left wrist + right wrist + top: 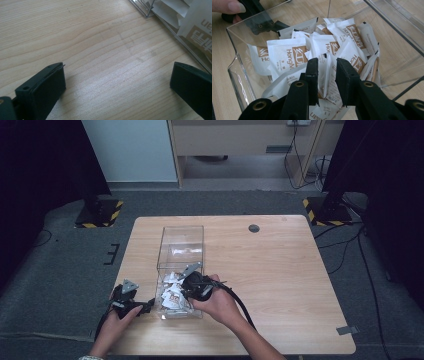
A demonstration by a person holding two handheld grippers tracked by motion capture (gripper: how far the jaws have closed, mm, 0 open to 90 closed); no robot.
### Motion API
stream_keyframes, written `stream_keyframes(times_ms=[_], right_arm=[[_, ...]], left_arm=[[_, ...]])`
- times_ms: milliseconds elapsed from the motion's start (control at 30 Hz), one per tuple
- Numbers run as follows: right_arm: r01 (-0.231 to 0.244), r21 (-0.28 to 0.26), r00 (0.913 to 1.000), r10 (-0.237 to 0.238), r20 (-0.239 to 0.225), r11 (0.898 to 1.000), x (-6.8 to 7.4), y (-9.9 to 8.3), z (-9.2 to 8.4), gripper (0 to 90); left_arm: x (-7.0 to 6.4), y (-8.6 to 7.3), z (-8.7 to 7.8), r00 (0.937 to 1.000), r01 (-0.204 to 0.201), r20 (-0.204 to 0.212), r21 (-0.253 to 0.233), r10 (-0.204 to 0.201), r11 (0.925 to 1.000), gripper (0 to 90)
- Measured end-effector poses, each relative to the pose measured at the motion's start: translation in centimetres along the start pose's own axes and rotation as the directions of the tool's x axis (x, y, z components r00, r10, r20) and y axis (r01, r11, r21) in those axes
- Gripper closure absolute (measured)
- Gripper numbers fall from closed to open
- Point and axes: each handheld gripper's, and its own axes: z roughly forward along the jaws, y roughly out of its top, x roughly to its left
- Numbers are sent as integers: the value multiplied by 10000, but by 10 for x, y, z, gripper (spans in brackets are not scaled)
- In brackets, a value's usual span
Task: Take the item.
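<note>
On wood table (280, 270) — right gripper (327, 67) in clear box (234, 72), jaws nearly pinching a sachet (328, 75).

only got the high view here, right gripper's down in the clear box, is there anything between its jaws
Observer: Yes, a white sachet stands on edge between the jaws of the right gripper; whether they press it yet I cannot tell.
Operator: what's printed on it
Observer: Small text; the sachets around it carry a brown logo patch and lettering that starts "HongM".
Operator: and the left gripper
Observer: The left gripper is open over bare table, just outside a corner of the box.
</note>
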Motion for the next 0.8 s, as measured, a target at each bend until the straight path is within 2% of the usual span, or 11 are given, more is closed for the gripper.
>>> stream_keyframes(times_ms=[333, 467, 700, 800], right_arm=[[146, 293, 9999, -146, -1, 9995, 0, -2, 4, 790], [133, 369, 9999, -133, -9, 9992, 0, -3, 5, 859], [73, 125, 10000, -72, -60, 9999, -2, -3, 0, 894], [-74, -173, 9999, 72, -87, 9998, -5, -2, -5, 894]], left_arm=[[0, 0, 0, 10000, -1, 0, 0, 1, 10000, 0], [0, 0, 0, 10000, 0, 0, -1, 0, 10000, 0], [0, 0, 0, 10000, 0, 0, 1, 0, 10000, 0], [0, 0, 0, 10000, 1, -1, -2, -1, 10000, 0]])
